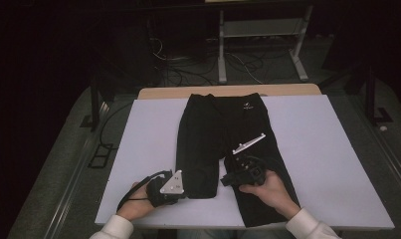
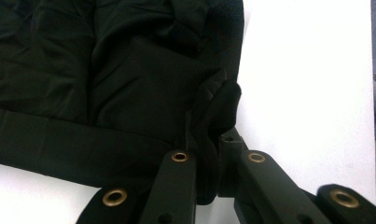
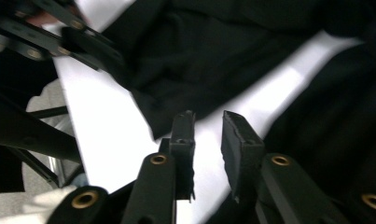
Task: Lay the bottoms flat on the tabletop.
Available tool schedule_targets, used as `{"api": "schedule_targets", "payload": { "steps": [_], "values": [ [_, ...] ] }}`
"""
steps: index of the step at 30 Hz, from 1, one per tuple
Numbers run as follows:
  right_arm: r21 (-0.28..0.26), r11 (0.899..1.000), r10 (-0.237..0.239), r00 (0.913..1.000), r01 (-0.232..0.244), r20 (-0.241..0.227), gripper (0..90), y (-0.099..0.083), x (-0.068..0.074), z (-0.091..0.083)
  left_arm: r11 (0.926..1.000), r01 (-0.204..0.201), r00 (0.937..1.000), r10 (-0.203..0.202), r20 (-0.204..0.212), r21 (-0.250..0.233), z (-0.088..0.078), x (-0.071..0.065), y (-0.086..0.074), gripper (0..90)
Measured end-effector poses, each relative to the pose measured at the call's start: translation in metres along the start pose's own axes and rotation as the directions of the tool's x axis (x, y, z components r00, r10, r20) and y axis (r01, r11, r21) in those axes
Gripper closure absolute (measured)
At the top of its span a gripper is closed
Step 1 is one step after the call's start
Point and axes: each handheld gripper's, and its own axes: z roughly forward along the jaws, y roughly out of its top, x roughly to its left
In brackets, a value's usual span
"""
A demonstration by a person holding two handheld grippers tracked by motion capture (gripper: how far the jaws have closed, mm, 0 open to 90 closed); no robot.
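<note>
Overhead, black fabric shorts [image 1: 223,144] lie flat on a white tabletop [image 1: 327,149] in a dark room with floor cables [image 1: 188,69]. Close up, the left gripper [image 2: 208,161] is clamped on a hem corner. Right gripper [image 3: 208,140] jaws stand apart, empty, over the gap between legs.

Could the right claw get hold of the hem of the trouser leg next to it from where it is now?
Probably yes. The right claw stands open and empty over the gap between the legs of the black trousers, with that hem's corner just ahead and nothing between them.

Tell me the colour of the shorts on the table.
Black shorts, clearest in the high view.
</note>
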Motion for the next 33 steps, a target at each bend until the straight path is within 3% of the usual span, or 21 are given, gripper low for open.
{"api": "schedule_targets", "payload": {
  "steps": [7, 11, 13, 20, 21, 24, 29, 32, 33],
  "values": [
    [-0.035, 0.996, -0.083, 0.9965, 0.083, 0.001, 60.5, 0.012, 0.019, 0.016, 1.0, 0.004, 1.0, -0.004, 0.0, 0.002, -0.001, 0.0, 0.0, 86.3],
    [-0.046, 0.993, -0.104, 0.9945, 0.104, 0.016, 57.0, 0.016, 0.024, 0.023, 1.0, 0.004, 1.0, -0.004, 0.003, 0.002, -0.001, 0.0, -0.001, 86.0],
    [-0.051, 0.989, -0.137, 0.9897, 0.139, 0.043, 53.3, 0.017, 0.027, 0.027, 1.0, 0.005, 1.0, -0.005, 0.005, 0.003, -0.001, 0.0, -0.001, 86.0],
    [-0.033, 0.984, -0.171, 0.9818, 0.174, 0.083, 47.4, 0.015, 0.029, 0.036, 0.9999, 0.013, 0.9999, -0.013, 0.009, 0.001, 0.0, 0.001, -0.002, 86.1],
    [-0.021, 0.981, -0.191, 0.9768, 0.194, 0.096, 46.2, 0.012, 0.031, 0.036, 0.9999, 0.016, 0.9998, -0.016, 0.01, 0.001, 0.0, 0.001, -0.002, 86.1],
    [-0.017, 0.978, -0.206, 0.9726, 0.209, 0.107, 44.9, 0.009, 0.031, 0.035, 0.9998, 0.018, 0.9998, -0.018, 0.013, 0.005, 0.0, 0.002, -0.002, 86.1],
    [0.006, 0.978, -0.209, 0.967, 0.21, 0.146, 44.5, 0.003, 0.028, 0.039, 0.9993, 0.038, 0.9991, -0.038, 0.021, -0.001, 0.002, 0.002, -0.002, 86.1],
    [-0.004, 0.975, -0.219, 0.9586, 0.224, 0.181, 52.1, 0.0, 0.028, 0.042, 0.9989, 0.047, 0.9986, -0.047, 0.024, -0.002, 0.001, 0.003, -0.003, 85.8],
    [0.001, 0.973, -0.227, 0.9513, 0.232, 0.208, 58.3, -0.001, 0.029, 0.042, 0.9988, 0.049, 0.9985, -0.049, 0.025, -0.004, 0.001, 0.004, -0.004, 85.8]
  ]
}}
